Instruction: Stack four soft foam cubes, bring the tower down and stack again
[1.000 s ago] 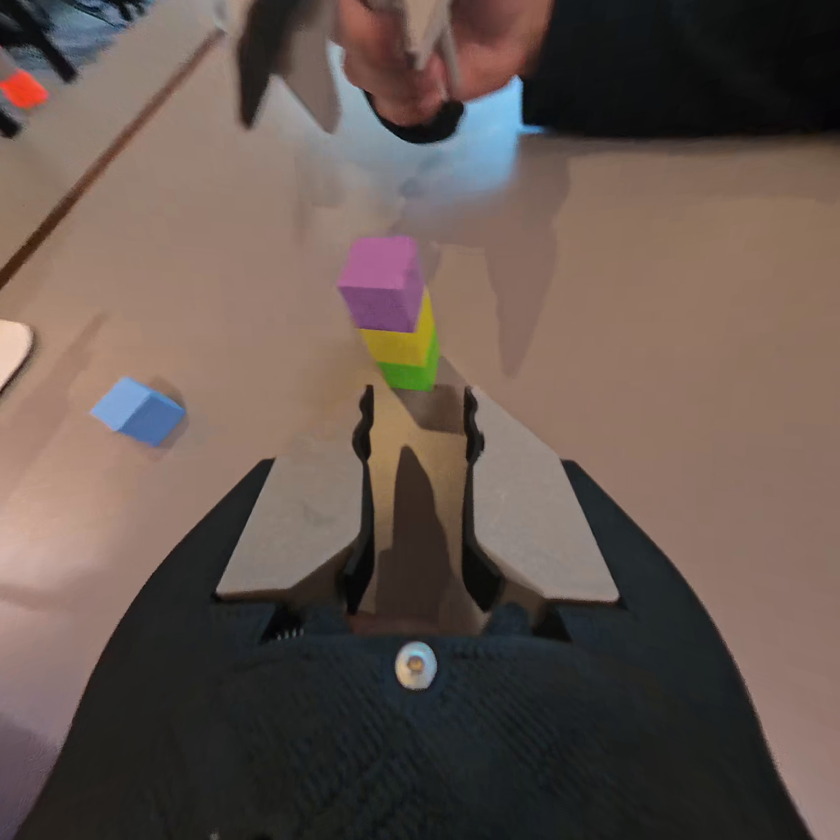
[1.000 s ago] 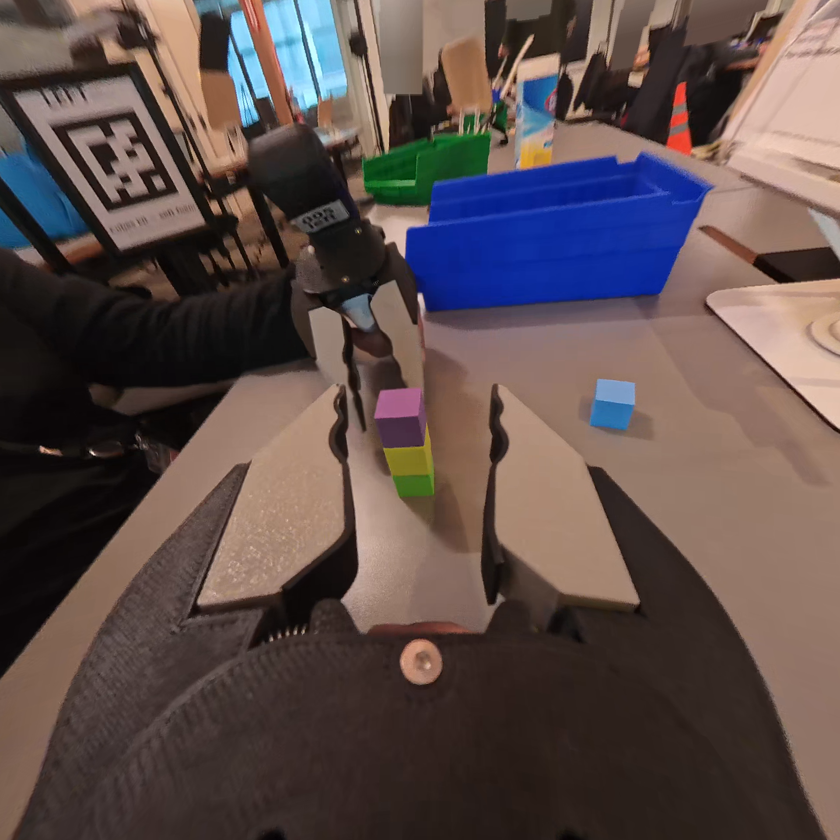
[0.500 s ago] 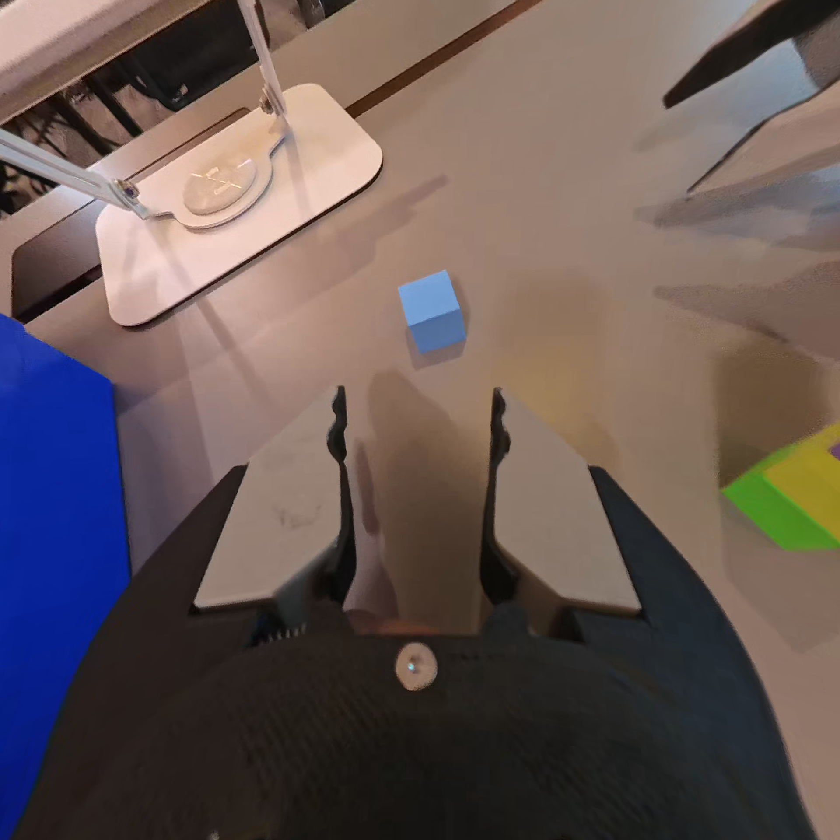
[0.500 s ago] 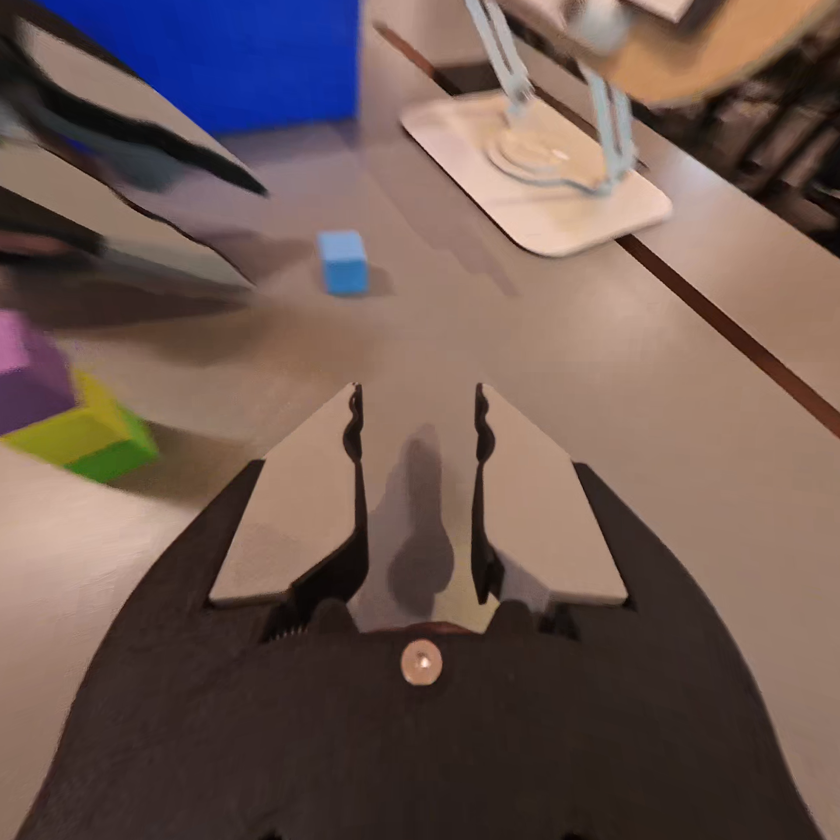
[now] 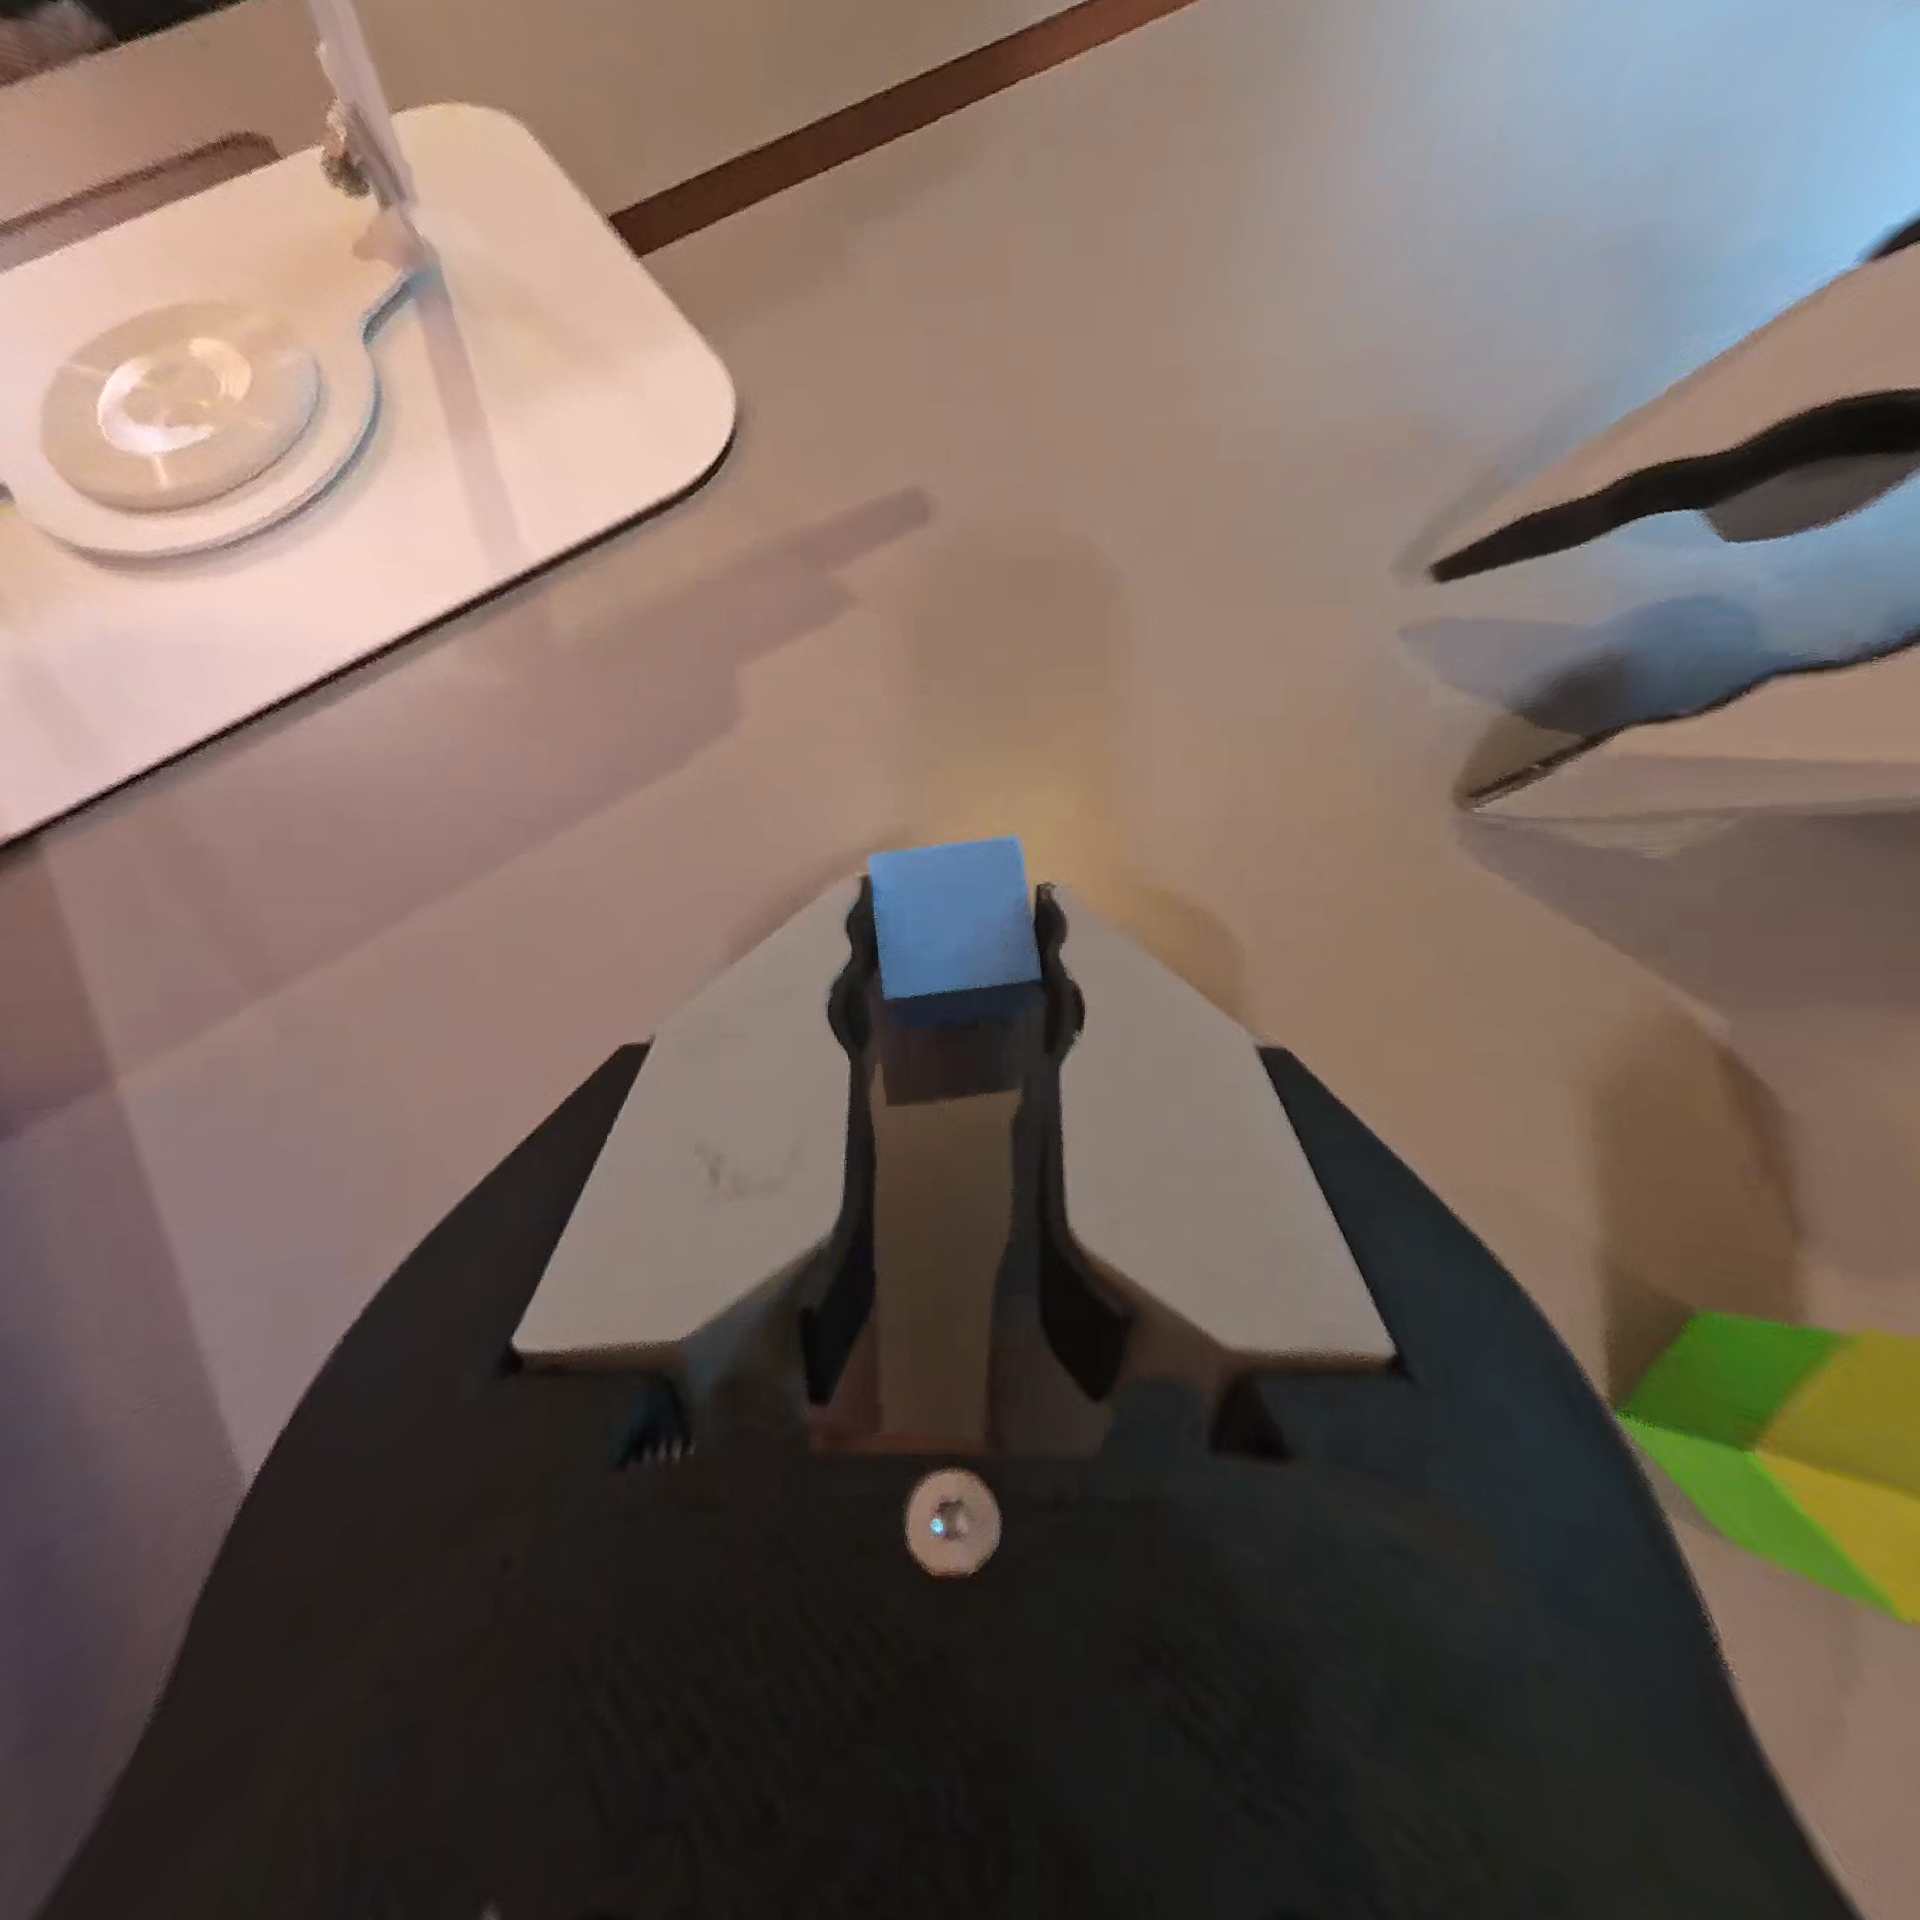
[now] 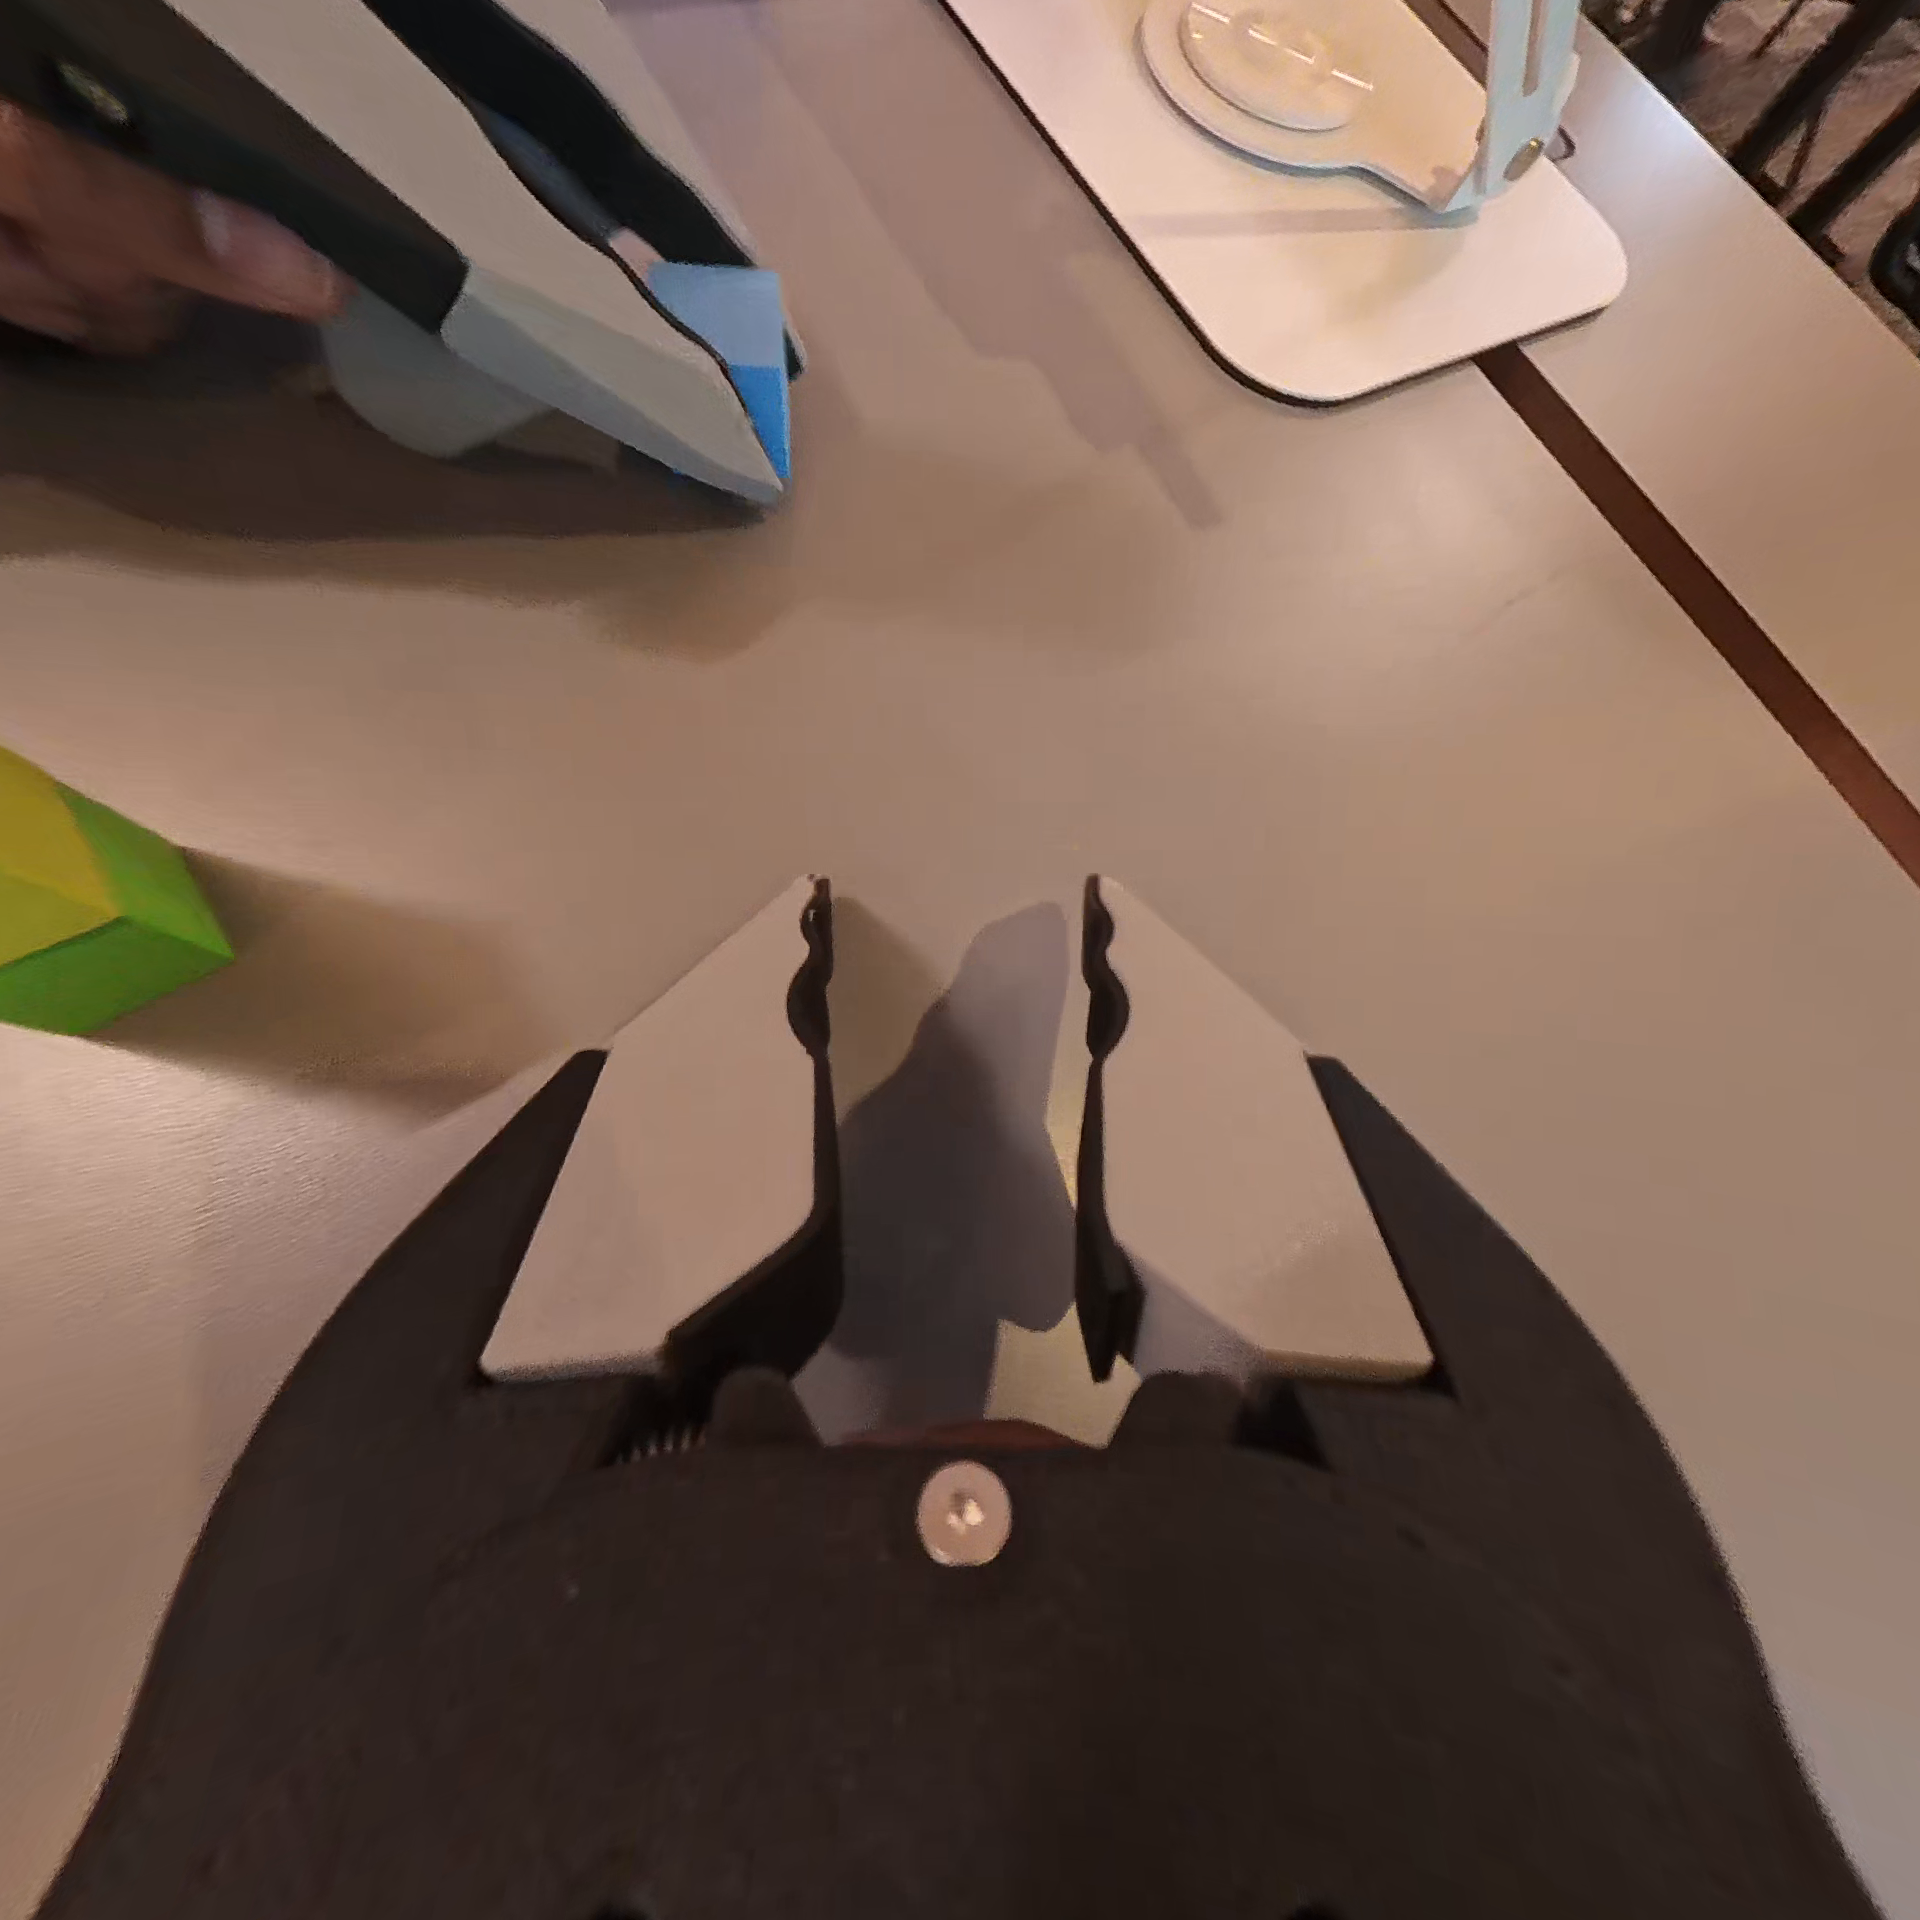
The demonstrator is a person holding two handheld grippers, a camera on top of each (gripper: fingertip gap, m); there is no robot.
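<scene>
My left gripper [image 5: 951, 894] is shut on a blue foam cube [image 5: 951, 925], held between its fingertips low over the grey table. The right wrist view shows the same grip from the side: the left gripper [image 6: 779, 416] has the blue cube [image 6: 743, 312] down at the table top. My right gripper [image 6: 956, 888] is open and empty, and it also shows blurred in the left wrist view [image 5: 1455, 675]. A green cube [image 5: 1714, 1392] with a yellow cube [image 5: 1860, 1455] on it sits at the frame's right edge. They also show at far left, green cube [image 6: 135, 935] and yellow cube [image 6: 42, 842].
A white lamp base [image 5: 312, 436] with a thin upright arm stands behind the blue cube; it also shows in the right wrist view [image 6: 1351, 208]. A brown seam [image 6: 1714, 623] crosses the table beyond it. A hand [image 6: 125, 260] holds the left gripper.
Both grippers turned away from the cube stack toward the blue cube. My left gripper moved forward over the blue cube and shut on it. The right gripper stays open.
</scene>
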